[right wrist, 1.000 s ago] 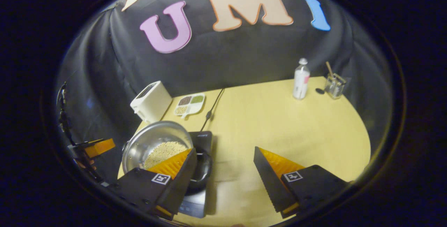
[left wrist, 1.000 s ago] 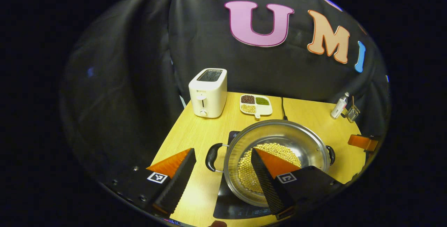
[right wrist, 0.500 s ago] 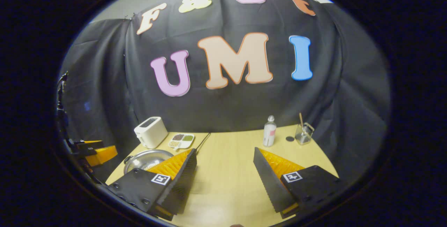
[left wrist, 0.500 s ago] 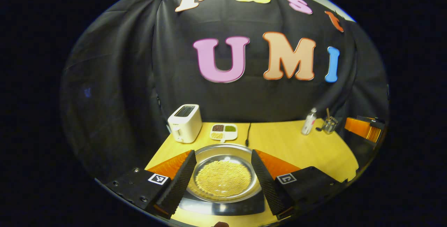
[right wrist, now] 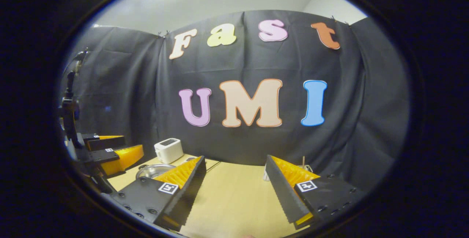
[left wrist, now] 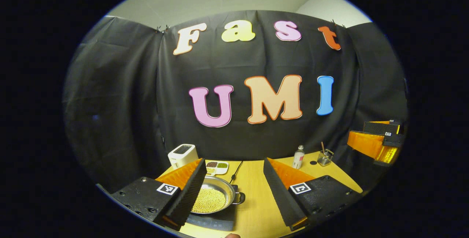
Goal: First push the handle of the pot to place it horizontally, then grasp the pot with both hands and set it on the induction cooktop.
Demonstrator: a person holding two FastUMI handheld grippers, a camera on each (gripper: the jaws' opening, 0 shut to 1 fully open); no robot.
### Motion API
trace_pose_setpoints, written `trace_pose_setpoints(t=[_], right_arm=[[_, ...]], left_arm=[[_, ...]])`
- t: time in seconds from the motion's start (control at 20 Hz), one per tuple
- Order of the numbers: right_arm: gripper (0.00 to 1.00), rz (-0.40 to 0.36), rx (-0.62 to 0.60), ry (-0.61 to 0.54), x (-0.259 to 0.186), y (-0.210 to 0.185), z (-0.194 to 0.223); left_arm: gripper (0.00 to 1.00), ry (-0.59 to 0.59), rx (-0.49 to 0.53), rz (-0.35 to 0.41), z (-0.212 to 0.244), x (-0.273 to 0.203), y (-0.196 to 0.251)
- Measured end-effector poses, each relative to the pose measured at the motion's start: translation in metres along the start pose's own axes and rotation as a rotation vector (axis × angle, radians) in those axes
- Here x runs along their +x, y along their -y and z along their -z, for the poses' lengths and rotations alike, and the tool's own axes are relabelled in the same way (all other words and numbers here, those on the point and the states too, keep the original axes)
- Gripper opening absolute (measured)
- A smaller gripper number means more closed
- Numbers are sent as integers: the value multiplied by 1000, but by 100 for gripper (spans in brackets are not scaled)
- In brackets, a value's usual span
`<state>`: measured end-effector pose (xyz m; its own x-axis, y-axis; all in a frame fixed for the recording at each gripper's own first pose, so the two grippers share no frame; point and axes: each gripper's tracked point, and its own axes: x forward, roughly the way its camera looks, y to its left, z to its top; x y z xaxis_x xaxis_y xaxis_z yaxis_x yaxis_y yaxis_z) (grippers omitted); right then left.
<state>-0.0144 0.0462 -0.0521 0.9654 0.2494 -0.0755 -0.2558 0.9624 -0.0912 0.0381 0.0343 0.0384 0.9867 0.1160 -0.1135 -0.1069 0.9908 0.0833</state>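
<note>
- Pot (left wrist: pixel 214 198) w/ beans sits on the induction cooktop (left wrist: pixel 216 220), side handle (left wrist: pixel 239 197) sticking out level toward the table's middle; looks to me like placing is done
- My left gripper (left wrist: pixel 232 190) is wide apart, holding nothing, raised above the pot & clear of it
- My right gripper (right wrist: pixel 234 188) also wide, empty, over bare table (right wrist: pixel 234 201) well to the side of the pot
- Step now, I judge: pull both back w/o clipping rim or handle; lift straight, don't swing across the pot
- Left gripper view gives beans, cooktop, grain tray (left wrist: pixel 217 165) & bottle (left wrist: pixel 298 157) beyond the pot
- Right gripper view gives just the pot's rim (right wrist: pixel 154 170) past the toaster (right wrist: pixel 168 150), plus my left gripper from the side (right wrist: pixel 110 153)
</note>
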Motion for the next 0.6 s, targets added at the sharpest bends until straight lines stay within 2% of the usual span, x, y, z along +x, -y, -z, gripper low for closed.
trace_pose_setpoints(t=[0.1, 0.3, 0.6], right_arm=[[94, -7, -2, 17, -17, 13, -8], [94, 38, -30, 41, -45, 56, -12], [94, 95, -6, 37, -71, 104, -7]], left_arm=[[95, 21, -20, -7, -8, -11, 19], [95, 41, -69, -2, -7, -26, 51], [95, -2, -35, -3, 13, -33, 79]])
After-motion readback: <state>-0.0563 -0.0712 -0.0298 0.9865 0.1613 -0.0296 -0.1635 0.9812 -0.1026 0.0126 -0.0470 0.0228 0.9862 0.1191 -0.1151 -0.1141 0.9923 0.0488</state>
